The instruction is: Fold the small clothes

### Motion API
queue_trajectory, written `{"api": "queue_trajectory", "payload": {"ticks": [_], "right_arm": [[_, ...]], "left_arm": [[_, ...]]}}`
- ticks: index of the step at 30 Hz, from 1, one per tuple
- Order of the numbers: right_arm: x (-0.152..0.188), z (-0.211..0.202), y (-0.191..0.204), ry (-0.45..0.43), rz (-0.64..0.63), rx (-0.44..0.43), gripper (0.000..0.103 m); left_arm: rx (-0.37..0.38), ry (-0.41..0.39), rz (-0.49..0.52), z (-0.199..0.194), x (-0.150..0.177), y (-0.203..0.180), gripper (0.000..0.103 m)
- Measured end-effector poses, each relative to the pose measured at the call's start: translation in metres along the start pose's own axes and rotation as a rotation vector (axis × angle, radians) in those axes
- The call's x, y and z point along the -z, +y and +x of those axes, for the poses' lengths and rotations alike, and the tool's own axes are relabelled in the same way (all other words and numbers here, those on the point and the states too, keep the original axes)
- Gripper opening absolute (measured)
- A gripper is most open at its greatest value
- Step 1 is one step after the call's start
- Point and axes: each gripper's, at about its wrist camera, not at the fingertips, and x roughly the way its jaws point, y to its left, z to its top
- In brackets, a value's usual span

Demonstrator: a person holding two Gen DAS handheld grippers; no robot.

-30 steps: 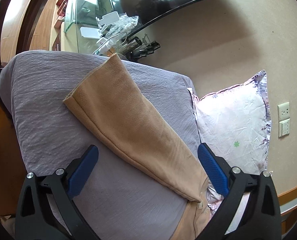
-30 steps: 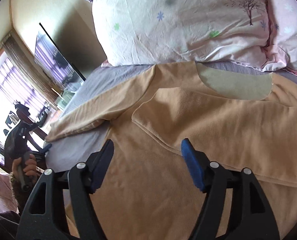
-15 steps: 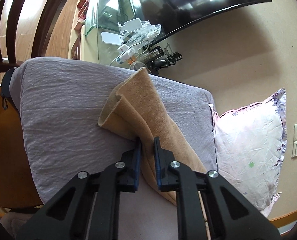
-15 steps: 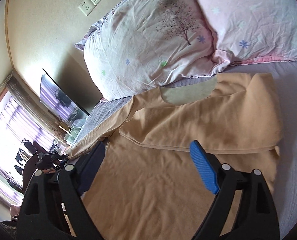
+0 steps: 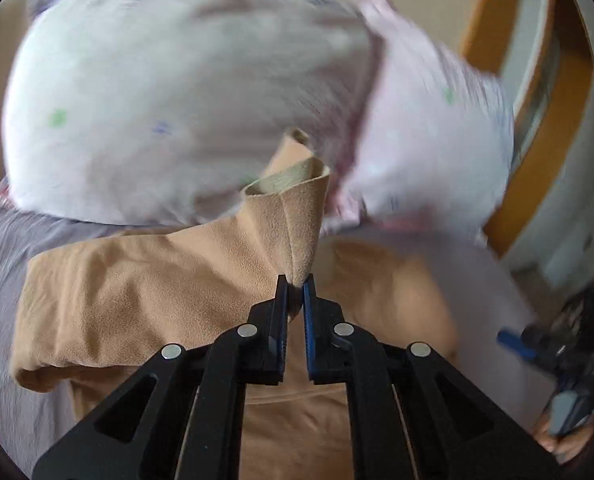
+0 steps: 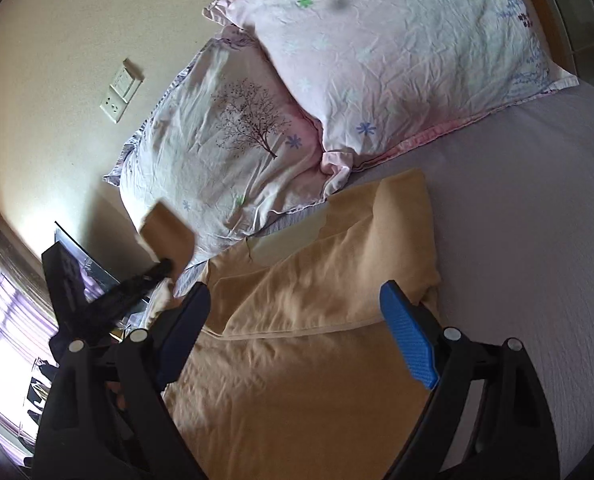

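Note:
A tan long-sleeved top lies on the lilac bed sheet, one sleeve folded across its body. My left gripper is shut on the other sleeve's cuff and holds it up in the air over the top. From the right wrist view the left gripper and the lifted cuff show at the left. My right gripper is open and empty, hovering over the top's body. The left wrist view is motion-blurred.
Two pale floral pillows lean at the head of the bed, right behind the top's collar. A wall with a socket plate is behind them. A wooden frame stands at the right. The right gripper shows at the left wrist view's right edge.
My left gripper shut on the sleeve cuff, lifted it off the sheet and swung it toward the pillows and over the top. My right gripper drew back from the top, staying open.

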Motion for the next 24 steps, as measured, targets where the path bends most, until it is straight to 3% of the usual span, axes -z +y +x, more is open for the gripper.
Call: {"api": "queue_trajectory", "payload": {"ticks": [3,6,7,8,11,13,17,19,23,24], "right_arm": [[0.001,0.01,-0.018,0.033,0.069,0.026,0.086],[-0.003,0.012,-0.029,0.041,0.094,0.037,0.083],[-0.005,0.013,-0.03,0.043,0.094,0.039,0.079],[-0.007,0.016,-0.03,0.05,0.096,0.036,0.078],[-0.01,0.031,-0.027,0.105,0.087,0.015,0.059],[-0.012,0.049,-0.019,0.165,0.06,0.009,0.05],[-0.018,0.095,-0.008,0.274,0.006,0.05,0.047],[-0.018,0.118,-0.004,0.322,-0.011,0.065,0.043],[-0.01,0.146,0.003,0.387,-0.049,0.107,0.034],[-0.009,0.147,0.007,0.375,-0.072,0.113,0.023]], "left_arm": [[-0.081,0.131,0.296,0.053,0.038,-0.071,0.007],[-0.121,0.105,0.513,0.049,0.072,-0.106,0.01],[-0.125,0.077,0.552,0.038,0.078,-0.111,0.016],[-0.113,0.06,0.565,0.027,0.079,-0.112,0.031],[-0.033,0.01,0.503,-0.016,0.073,-0.088,0.065],[-0.053,-0.014,0.414,-0.033,0.058,-0.055,0.068],[-0.203,-0.051,0.103,-0.051,0.022,0.045,0.069],[-0.234,-0.052,-0.018,-0.06,0.017,0.086,0.069],[-0.265,-0.049,-0.13,-0.071,0.019,0.132,0.069],[-0.276,-0.048,-0.136,-0.073,0.021,0.139,0.07]]}}
